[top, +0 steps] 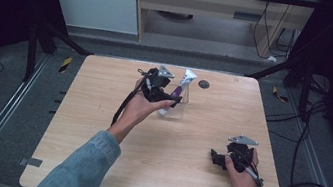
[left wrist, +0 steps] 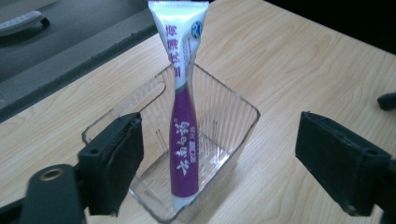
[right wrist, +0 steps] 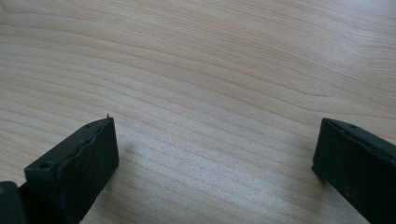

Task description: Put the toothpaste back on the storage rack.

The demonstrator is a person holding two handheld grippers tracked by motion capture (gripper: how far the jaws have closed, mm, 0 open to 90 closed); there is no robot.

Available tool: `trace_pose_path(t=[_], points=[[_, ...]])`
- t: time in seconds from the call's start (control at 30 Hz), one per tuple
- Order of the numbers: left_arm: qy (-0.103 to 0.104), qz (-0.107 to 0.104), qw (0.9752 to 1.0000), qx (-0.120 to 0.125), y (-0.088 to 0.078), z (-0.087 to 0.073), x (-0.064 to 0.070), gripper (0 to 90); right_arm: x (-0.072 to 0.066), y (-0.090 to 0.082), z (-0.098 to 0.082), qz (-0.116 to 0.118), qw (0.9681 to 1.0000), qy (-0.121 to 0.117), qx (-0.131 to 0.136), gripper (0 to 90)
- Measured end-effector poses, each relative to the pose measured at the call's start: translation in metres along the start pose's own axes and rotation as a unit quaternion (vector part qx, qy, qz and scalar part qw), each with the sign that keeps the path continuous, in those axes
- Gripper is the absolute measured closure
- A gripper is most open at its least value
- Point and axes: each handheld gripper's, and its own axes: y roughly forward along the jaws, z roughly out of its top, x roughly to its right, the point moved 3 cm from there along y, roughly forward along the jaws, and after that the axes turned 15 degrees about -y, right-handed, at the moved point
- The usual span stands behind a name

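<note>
- The left gripper (left wrist: 219,158) stands released, its two black jaws spread wide; the toothpaste tube (left wrist: 184,116) stands between them, but neither pad touches it.
- The right gripper (right wrist: 212,163) is likewise spread wide, with nothing between its jaws; it hovers over bare table (right wrist: 210,60).
- The toothpaste tube stands nearly upright in a clear plastic holder (left wrist: 233,121), cap end down on the holder's floor and its flat crimped end leaning up past the rim.
- The tube is glossy, white and silvery in its upper part and purple below, with white characters printed along its length.
- The holder is a rectangular, transparent, open-topped box with fine vertical ribs in its walls and a slot-shaped cut-out near one rim.
- The table is pale wood laminate with a fine grain and rounded corners.
- The high view places the left gripper (top: 158,86) near the far edge of the table (top: 100,113), just beside the holder (top: 174,109) and tube (top: 186,80), with the right gripper (top: 217,158) well apart near the front right.
- That view also shows denim sleeves (top: 84,166), a grey three-cornered plate on each gripper, and a small dark round spot (top: 203,84) on the table beyond the holder.
- The left gripper view gives the tube's lettering and the holder's ribs, which are too small to read from above.
</note>
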Motion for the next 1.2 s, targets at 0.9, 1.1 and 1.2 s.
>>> trace_pose_path(t=[0.9,1.1,1.2], points=[[0.018,0.002,0.9998,-0.002,-0.050,-0.036,-0.020,4.9,-0.001,0.000,0.000,0.001,1.0000,0.003,0.000,0.4],[0.020,0.010,0.9998,-0.003,-0.058,-0.042,-0.029,4.4,-0.001,0.000,0.000,0.002,1.0000,0.003,0.000,0.4],[0.025,0.019,0.9995,-0.007,-0.061,-0.047,-0.034,4.5,-0.001,0.000,0.000,0.002,1.0000,0.003,0.000,0.4]])
